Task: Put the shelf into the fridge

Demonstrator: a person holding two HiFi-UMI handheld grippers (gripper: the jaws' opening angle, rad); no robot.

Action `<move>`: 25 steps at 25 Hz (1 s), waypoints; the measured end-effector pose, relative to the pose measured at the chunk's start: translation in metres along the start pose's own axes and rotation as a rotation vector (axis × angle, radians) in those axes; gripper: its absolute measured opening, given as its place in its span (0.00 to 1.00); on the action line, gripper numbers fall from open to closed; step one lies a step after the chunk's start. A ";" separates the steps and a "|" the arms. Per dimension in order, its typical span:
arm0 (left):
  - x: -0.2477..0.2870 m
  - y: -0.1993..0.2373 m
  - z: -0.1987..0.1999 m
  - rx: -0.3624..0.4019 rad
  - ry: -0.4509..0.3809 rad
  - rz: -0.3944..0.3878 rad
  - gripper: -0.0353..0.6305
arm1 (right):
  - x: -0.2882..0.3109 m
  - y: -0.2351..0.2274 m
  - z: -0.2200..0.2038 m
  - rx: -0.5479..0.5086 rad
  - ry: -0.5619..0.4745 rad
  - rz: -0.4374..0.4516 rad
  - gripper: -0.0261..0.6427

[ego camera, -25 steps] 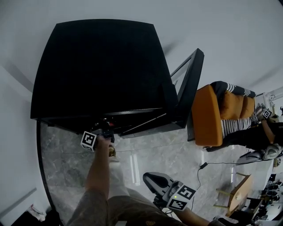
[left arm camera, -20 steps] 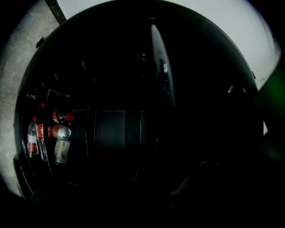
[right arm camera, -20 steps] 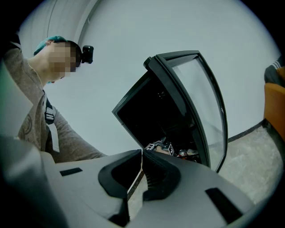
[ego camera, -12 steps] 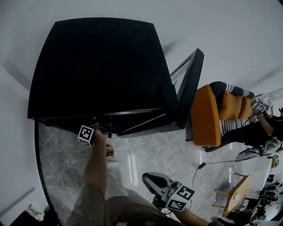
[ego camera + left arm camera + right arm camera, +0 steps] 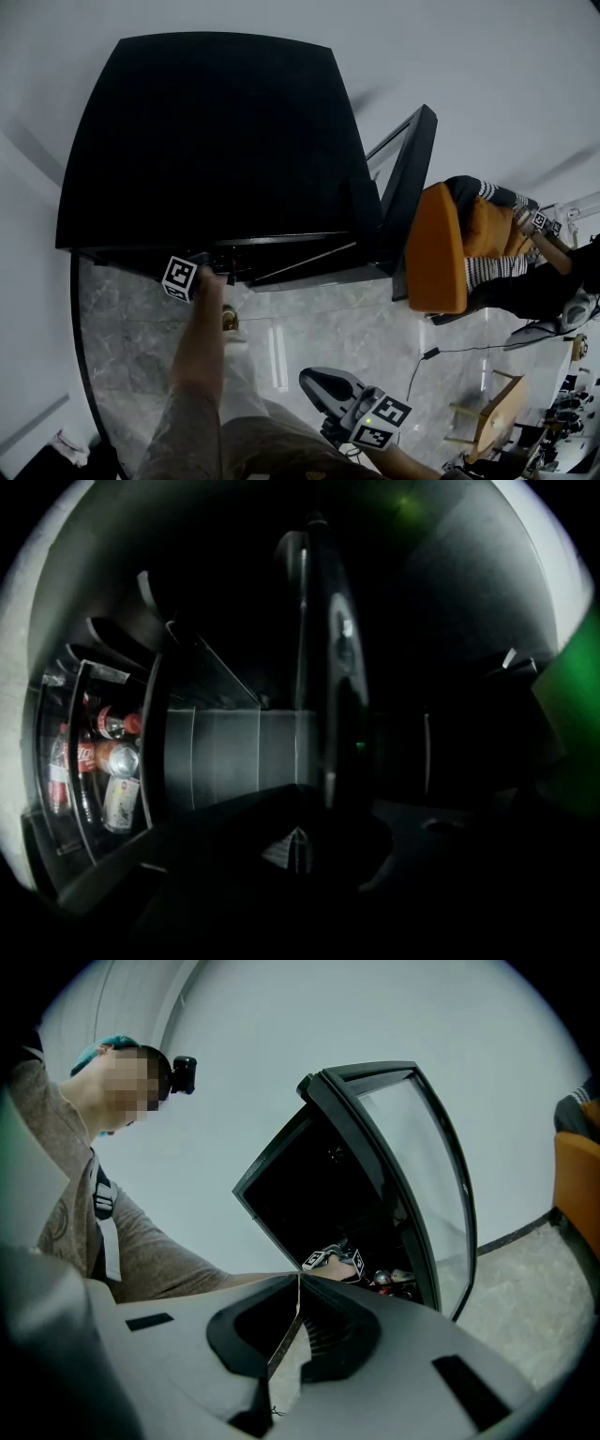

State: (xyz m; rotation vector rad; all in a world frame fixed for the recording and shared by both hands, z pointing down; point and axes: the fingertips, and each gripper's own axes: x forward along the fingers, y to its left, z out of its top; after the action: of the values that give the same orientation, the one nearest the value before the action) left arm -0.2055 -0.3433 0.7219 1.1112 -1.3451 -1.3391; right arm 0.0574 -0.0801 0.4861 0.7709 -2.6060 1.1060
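Observation:
The black fridge (image 5: 216,141) stands with its glass door (image 5: 405,178) swung open to the right. My left gripper (image 5: 208,272) reaches level into the dark interior, beside its marker cube. In the left gripper view the thin shelf (image 5: 323,667) shows edge-on as a dark strip running away from the jaws. The left gripper (image 5: 296,836) is shut on its near edge. My right gripper (image 5: 323,389) hangs low by the person's legs, away from the fridge. Its jaws meet at the right gripper (image 5: 298,1282) tip, shut, with nothing in them. From there the fridge (image 5: 319,1185) and the left marker cube (image 5: 323,1260) are visible.
Bottles and cans (image 5: 103,761) fill the door rack, also seen as bottles (image 5: 389,1279) low in the opening. An orange chair (image 5: 436,248) with a seated person in a striped sweater (image 5: 492,267) stands right of the door. A cable (image 5: 422,361) and a wooden stool (image 5: 506,408) lie on the marble floor.
My left gripper has moved a little further toward and into the fridge opening. The right gripper has stayed where it was.

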 end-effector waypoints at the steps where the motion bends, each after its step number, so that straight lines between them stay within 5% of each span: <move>1: 0.000 0.000 0.000 -0.002 0.000 0.001 0.08 | 0.001 0.000 0.000 0.000 0.001 0.001 0.07; 25: 0.026 0.002 0.005 0.010 -0.011 0.008 0.08 | 0.004 -0.006 -0.002 0.017 0.002 -0.002 0.07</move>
State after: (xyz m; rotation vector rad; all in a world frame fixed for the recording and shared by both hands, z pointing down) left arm -0.2156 -0.3682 0.7241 1.1054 -1.3647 -1.3355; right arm 0.0569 -0.0839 0.4923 0.7758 -2.5961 1.1298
